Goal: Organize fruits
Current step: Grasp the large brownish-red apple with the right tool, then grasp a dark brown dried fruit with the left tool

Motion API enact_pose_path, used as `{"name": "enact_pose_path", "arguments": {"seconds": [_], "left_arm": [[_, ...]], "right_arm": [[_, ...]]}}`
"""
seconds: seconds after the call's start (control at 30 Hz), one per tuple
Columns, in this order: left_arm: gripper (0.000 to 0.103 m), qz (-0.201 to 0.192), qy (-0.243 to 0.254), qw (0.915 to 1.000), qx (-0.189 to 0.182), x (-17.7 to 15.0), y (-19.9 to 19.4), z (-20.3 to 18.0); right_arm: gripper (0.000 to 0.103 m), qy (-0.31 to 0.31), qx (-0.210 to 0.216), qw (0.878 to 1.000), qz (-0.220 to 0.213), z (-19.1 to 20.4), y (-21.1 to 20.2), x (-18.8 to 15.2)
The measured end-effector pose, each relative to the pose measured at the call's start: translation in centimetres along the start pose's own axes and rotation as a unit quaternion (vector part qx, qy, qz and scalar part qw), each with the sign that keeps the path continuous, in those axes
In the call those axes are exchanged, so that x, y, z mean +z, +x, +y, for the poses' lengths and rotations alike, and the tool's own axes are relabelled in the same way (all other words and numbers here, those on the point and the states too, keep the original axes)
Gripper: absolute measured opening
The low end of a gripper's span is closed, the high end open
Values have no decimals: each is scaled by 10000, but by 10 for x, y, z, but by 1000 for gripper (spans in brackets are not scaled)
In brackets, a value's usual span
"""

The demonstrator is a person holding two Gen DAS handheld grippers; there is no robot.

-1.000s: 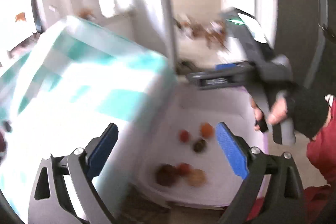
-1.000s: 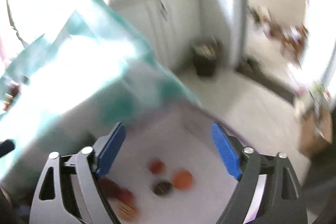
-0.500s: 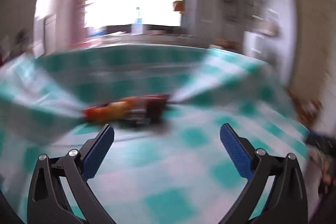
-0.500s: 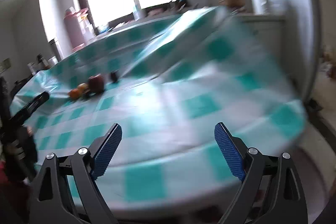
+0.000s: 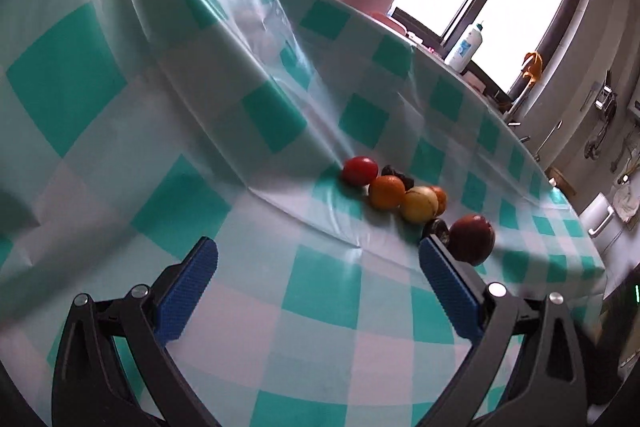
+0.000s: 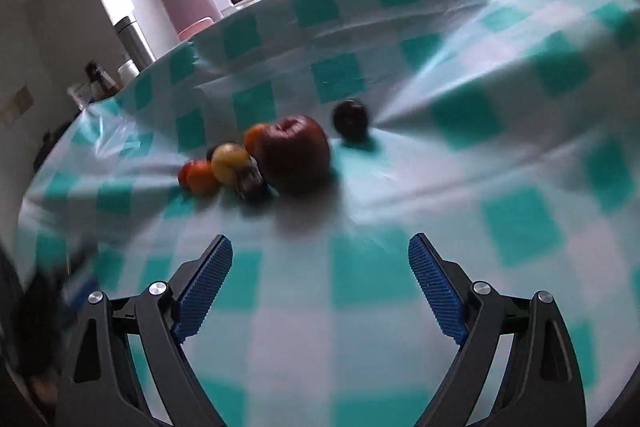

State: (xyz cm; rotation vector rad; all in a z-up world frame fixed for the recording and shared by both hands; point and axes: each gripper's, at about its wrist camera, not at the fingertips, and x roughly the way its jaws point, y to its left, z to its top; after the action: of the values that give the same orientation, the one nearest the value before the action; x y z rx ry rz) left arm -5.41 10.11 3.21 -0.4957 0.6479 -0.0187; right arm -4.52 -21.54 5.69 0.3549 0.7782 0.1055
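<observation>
Here, both claws are held wide open and empty above the checked tabletop [image 5: 312, 291]. For a clean first pick, the outermost fruit is best taken, so that the rest are not set rolling on the creased cloth. The dark red apple [image 6: 294, 151] lies ahead of the right claw [image 6: 320, 283], slightly left of centre; in the left view it sits just beyond the right fingertip of the left claw [image 5: 318, 287]. The other fruits [image 5: 384, 191] are clustered beyond, touching one another.

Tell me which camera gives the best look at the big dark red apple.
The right wrist view: the big dark red apple sits near centre, fully visible with its stem dimple. In the left wrist view the same apple is smaller, off to the right, partly behind a blue finger pad.
</observation>
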Motion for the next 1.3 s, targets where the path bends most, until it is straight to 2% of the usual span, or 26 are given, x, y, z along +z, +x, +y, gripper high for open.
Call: {"name": "enact_pose_path", "arguments": {"seconds": [0.13, 0.27, 0.47, 0.53, 0.6, 0.67, 0.77, 0.8, 0.9, 1.03, 1.1, 1.17, 1.3], "left_arm": [[101, 31, 19, 10000, 21, 0, 7, -2], [101, -63, 143, 9999, 29, -2, 6, -8], [101, -55, 362, 9993, -17, -6, 7, -17], [101, -69, 350, 9994, -33, -6, 6, -17], [101, -65, 341, 9994, -34, -7, 7, -17], [101, -51, 331, 9994, -2, -7, 8, -17], [101, -39, 309, 9995, 59, -8, 10, -16], [101, -30, 311, 9995, 87, -8, 12, -15], [101, 6, 311, 9995, 94, -9, 14, -15], [101, 7, 465, 9989, 51, -11, 14, -21], [101, 60, 599, 9982, -60, -13, 15, -26], [101, 141, 725, 9971, -201, -15, 16, -31], [101, 283, 883, 9948, -413, -19, 18, -39]], "right_arm": [[87, 181, -126, 9997, 77, 18, 50, 34], [87, 569, -132, 9982, 159, 23, 83, 52], [87, 744, -405, 9958, 342, 27, 118, 63], [84, 755, -500, 9953, 355, 27, 121, 64], [74, 665, -669, 9949, 356, 30, 122, 64], [67, 633, -569, 9957, 356, 28, 120, 63], [67, 635, -425, 9963, 387, 23, 109, 58], [67, 665, -239, 9969, 359, 18, 101, 54], [67, 685, -43, 9975, 181, -2, 70, 39], [67, 762, -126, 9969, -116, -40, 27, 18], [67, 843, -318, 9954, -324, -66, 4, 11], [67, 1210, -309, 9911, -470, -96, -12, 5], [67, 2012, 175, 9779, -543, -136, -20, -1]]}}
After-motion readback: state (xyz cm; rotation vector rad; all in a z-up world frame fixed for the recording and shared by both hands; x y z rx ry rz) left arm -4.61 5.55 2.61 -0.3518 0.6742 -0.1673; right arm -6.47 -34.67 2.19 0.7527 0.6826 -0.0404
